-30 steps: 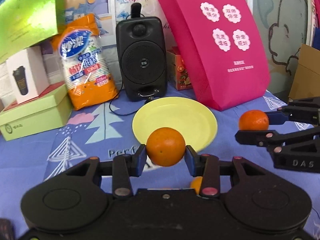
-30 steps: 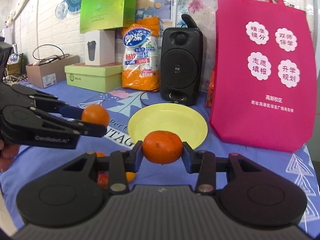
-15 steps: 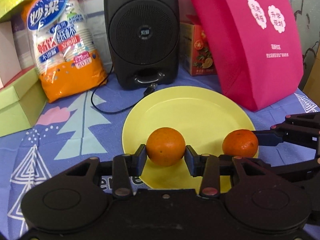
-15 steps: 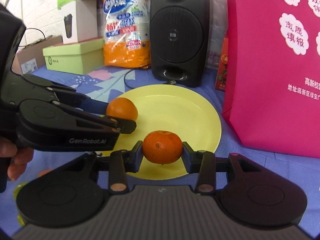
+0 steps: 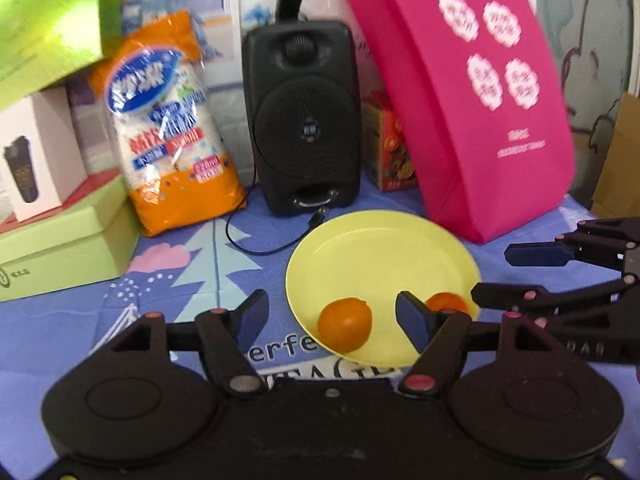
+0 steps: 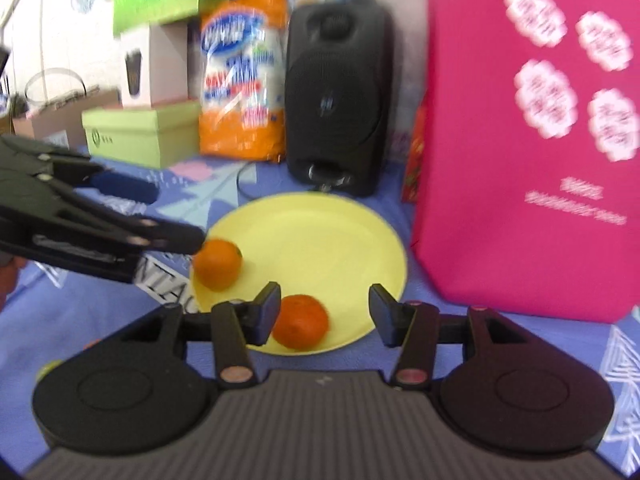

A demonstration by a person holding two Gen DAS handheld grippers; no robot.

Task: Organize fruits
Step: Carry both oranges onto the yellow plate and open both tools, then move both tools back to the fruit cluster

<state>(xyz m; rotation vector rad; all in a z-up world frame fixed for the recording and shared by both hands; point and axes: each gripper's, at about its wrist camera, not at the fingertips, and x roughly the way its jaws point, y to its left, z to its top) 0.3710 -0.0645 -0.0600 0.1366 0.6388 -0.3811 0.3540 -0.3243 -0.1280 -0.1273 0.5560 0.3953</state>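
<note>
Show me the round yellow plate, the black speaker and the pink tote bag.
round yellow plate (image 5: 384, 248): left wrist view, bare centre.
black speaker (image 5: 306, 130): left wrist view, front grille.
pink tote bag (image 6: 532, 152): right wrist view, front panel.

Ahead of our left gripper (image 5: 334, 316) the far half of the yellow plate (image 5: 384, 252) is bare. Beyond it the black speaker (image 5: 304, 120) and the pink bag (image 5: 468, 100) block us. Our right gripper (image 6: 324, 312) has one orange (image 6: 300, 327) between its spread fingers, another orange (image 6: 218, 264) forward-left.
</note>
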